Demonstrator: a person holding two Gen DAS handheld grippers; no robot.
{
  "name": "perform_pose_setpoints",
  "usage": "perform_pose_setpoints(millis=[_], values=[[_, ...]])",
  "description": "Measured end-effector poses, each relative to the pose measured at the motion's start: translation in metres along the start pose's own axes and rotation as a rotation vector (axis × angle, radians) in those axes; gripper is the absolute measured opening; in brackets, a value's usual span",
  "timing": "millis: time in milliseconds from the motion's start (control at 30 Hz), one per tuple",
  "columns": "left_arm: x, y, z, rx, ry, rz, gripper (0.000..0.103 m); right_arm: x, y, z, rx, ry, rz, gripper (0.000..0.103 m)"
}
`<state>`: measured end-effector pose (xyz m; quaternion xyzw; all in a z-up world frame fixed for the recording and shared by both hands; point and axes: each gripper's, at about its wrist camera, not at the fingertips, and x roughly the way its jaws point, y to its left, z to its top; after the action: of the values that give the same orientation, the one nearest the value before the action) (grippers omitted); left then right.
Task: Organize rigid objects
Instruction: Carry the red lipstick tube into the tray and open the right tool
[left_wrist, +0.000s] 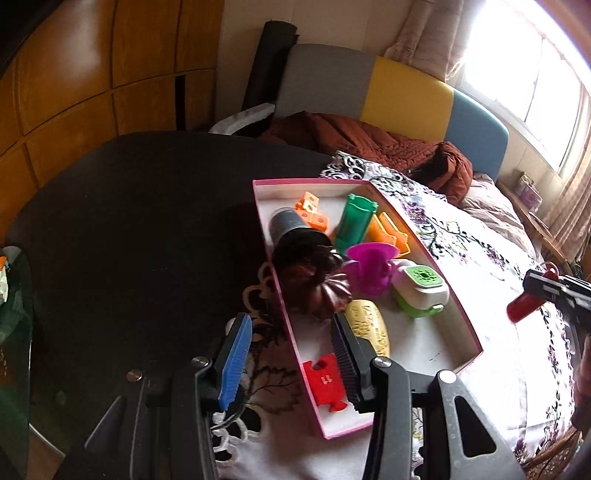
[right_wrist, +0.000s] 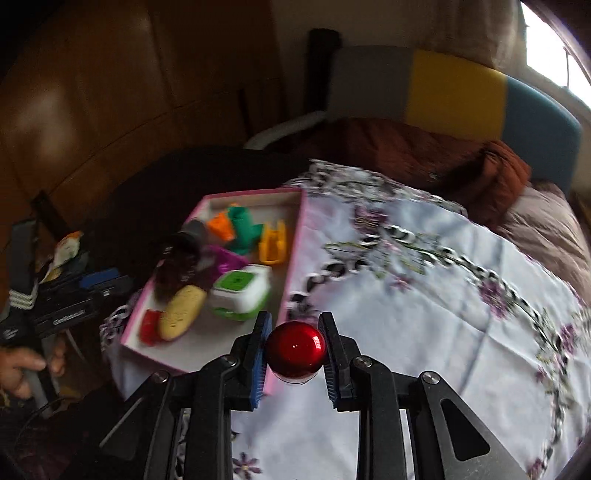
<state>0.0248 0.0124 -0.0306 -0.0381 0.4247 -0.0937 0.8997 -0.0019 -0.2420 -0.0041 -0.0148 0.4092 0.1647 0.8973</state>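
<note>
At the bottom centre of the right wrist view the right gripper (right_wrist: 295, 350) is clamped on a red cylinder (right_wrist: 295, 350) over the cloth (right_wrist: 424, 288), right of the box (right_wrist: 291, 254), while the left gripper (left_wrist: 291, 362) straddles the box wall with jaws apart.

Pink-rimmed box (left_wrist: 436, 273) on floral cloth, crowded with toys; glossy red cylinder (right_wrist: 295, 350) clamped above cloth beside it.
</note>
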Motion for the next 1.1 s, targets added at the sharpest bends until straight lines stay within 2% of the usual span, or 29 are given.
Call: perform_pose_setpoints(millis=[100, 200, 367, 433, 500, 667, 833, 1033, 1100], values=[[0.001, 0.006, -0.001, -0.012, 0.006, 0.007, 0.045, 0.019, 0.037, 0.005, -0.103, 0.039, 0.089, 0.026], [0.001, 0.009, -0.001, -0.026, 0.006, 0.006, 0.045, 0.046, 0.06, 0.008, -0.173, 0.1, 0.129, 0.026], [0.003, 0.011, -0.001, -0.028, 0.014, 0.001, 0.045, 0.096, 0.064, 0.001, -0.176, 0.234, 0.159, 0.026], [0.004, 0.012, -0.001, -0.03, 0.019, 0.0, 0.045, 0.104, 0.058, 0.002, -0.136, 0.222, 0.165, 0.026], [0.007, 0.012, -0.002, -0.032, 0.024, -0.002, 0.045, 0.11, 0.052, 0.006, -0.119, 0.211, 0.112, 0.026], [0.01, 0.012, -0.003, -0.028, 0.035, -0.008, 0.045, 0.134, 0.044, 0.001, -0.087, 0.251, 0.062, 0.026], [0.01, 0.012, -0.003, -0.028, 0.034, -0.005, 0.045, 0.137, 0.035, -0.001, -0.028, 0.241, 0.062, 0.027], [0.007, 0.011, -0.004, -0.024, 0.025, 0.005, 0.045, 0.129, 0.029, -0.008, 0.009, 0.229, 0.059, 0.039], [0.005, 0.011, -0.005, -0.022, 0.017, 0.017, 0.045, 0.122, 0.028, -0.01, 0.018, 0.22, 0.058, 0.047]])
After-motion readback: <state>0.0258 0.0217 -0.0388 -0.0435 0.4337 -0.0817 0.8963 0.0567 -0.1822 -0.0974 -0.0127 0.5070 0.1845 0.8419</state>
